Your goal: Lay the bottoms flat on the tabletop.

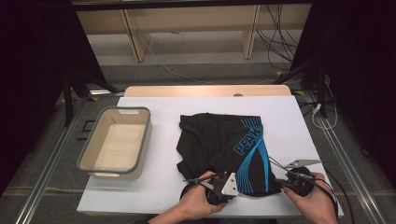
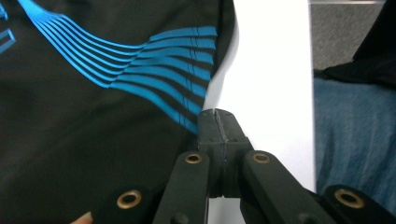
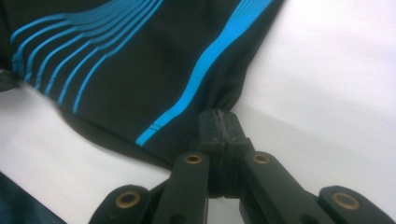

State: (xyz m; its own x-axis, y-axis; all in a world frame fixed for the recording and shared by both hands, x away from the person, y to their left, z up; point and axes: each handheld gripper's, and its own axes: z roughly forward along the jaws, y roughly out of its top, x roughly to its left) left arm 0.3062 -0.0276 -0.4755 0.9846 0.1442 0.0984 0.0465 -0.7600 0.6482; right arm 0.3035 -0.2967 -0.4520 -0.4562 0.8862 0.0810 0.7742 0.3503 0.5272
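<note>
Pinching the shorts' (image 1: 229,149) near hem, the left gripper (image 2: 217,122) and right gripper (image 3: 217,122) clamp separate corners, likely for folding on the tabletop (image 1: 159,186).

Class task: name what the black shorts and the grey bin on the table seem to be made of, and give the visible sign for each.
Shorts: probably thin, smooth synthetic knit; they drape in soft folds and carry crisp printed blue stripes with a slight sheen.
Bin: likely moulded plastic, matt grey rim with a pale inside; rounded corners and cut-out handle suggest it.
</note>
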